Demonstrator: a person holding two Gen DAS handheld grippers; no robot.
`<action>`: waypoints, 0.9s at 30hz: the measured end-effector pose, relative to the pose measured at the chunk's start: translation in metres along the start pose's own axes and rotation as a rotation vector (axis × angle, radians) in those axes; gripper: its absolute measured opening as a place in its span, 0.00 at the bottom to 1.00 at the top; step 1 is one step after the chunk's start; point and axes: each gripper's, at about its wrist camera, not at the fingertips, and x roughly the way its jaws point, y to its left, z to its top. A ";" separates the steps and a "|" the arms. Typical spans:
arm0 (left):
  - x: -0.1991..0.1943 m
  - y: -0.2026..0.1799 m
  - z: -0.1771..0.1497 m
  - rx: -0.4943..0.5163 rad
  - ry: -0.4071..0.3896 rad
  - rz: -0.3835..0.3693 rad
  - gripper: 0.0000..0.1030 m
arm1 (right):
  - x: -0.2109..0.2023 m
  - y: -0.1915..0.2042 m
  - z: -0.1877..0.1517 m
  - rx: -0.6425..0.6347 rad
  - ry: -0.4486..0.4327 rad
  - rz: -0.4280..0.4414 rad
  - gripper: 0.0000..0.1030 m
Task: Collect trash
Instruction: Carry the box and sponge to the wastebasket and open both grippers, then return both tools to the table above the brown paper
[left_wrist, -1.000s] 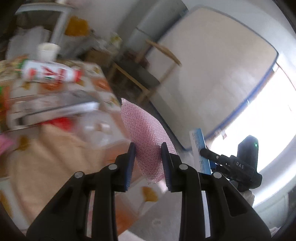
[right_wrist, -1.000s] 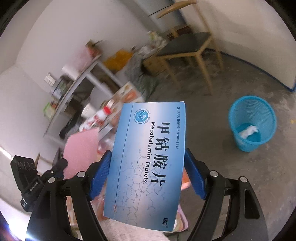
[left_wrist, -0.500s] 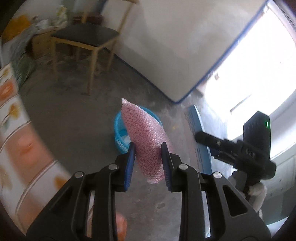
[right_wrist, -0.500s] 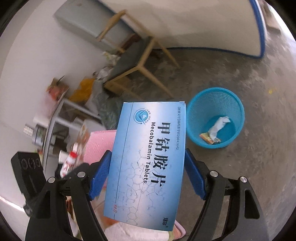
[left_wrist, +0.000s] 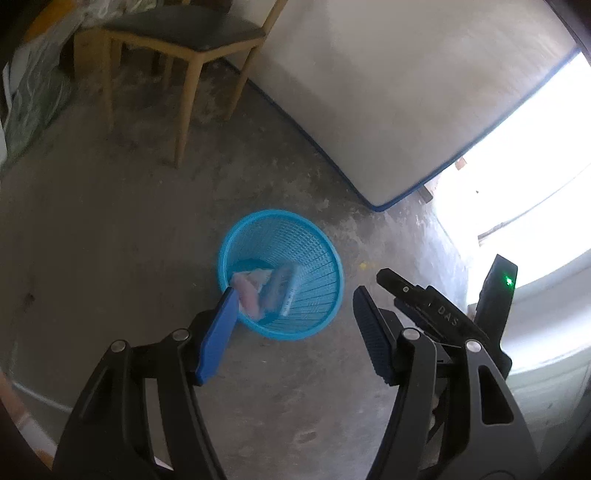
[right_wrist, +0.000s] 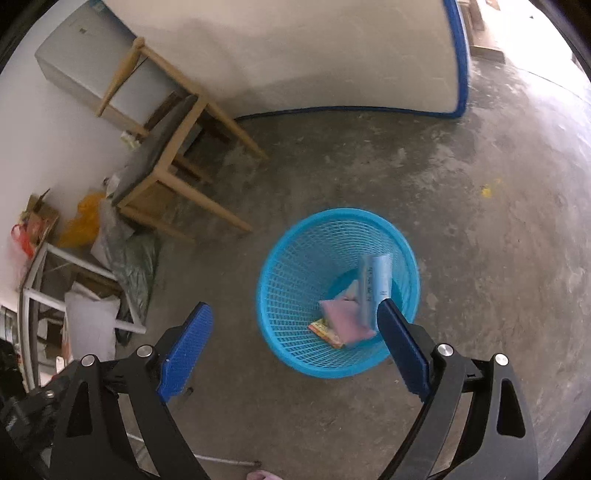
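A blue mesh waste basket (left_wrist: 325, 258) stands on the concrete floor; it also shows in the right wrist view (right_wrist: 288, 295). Inside it lie a pink bubble-wrap pouch (right_wrist: 345, 321), a blue medicine box (right_wrist: 375, 284) leaning on the wall, and a small colourful wrapper (right_wrist: 327, 332). The pouch (left_wrist: 245, 291) and box (left_wrist: 282, 291) also show in the left wrist view. My left gripper (left_wrist: 291, 334) is open and empty above the basket's near rim. My right gripper (right_wrist: 291, 343) is open and empty above the basket.
A wooden chair (left_wrist: 184, 44) stands behind the basket by a white blue-edged mattress (left_wrist: 388, 92) leaning on the wall. Bags and clutter (right_wrist: 110, 240) and a white metal frame (right_wrist: 48, 280) lie at the left. Bright window light fills the right.
Both grippers swung from the table to above the basket and opened. The pink pouch left the left gripper and the blue box left the right one; both are now in the basket.
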 end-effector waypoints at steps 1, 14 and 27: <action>-0.005 0.001 -0.001 0.008 -0.005 -0.001 0.59 | 0.000 -0.003 -0.003 0.004 -0.001 0.002 0.86; -0.188 0.001 -0.042 0.174 -0.204 -0.006 0.59 | -0.098 0.028 -0.036 -0.145 -0.068 0.112 0.85; -0.392 0.137 -0.227 -0.046 -0.450 0.283 0.65 | -0.159 0.154 -0.149 -0.418 0.144 0.421 0.85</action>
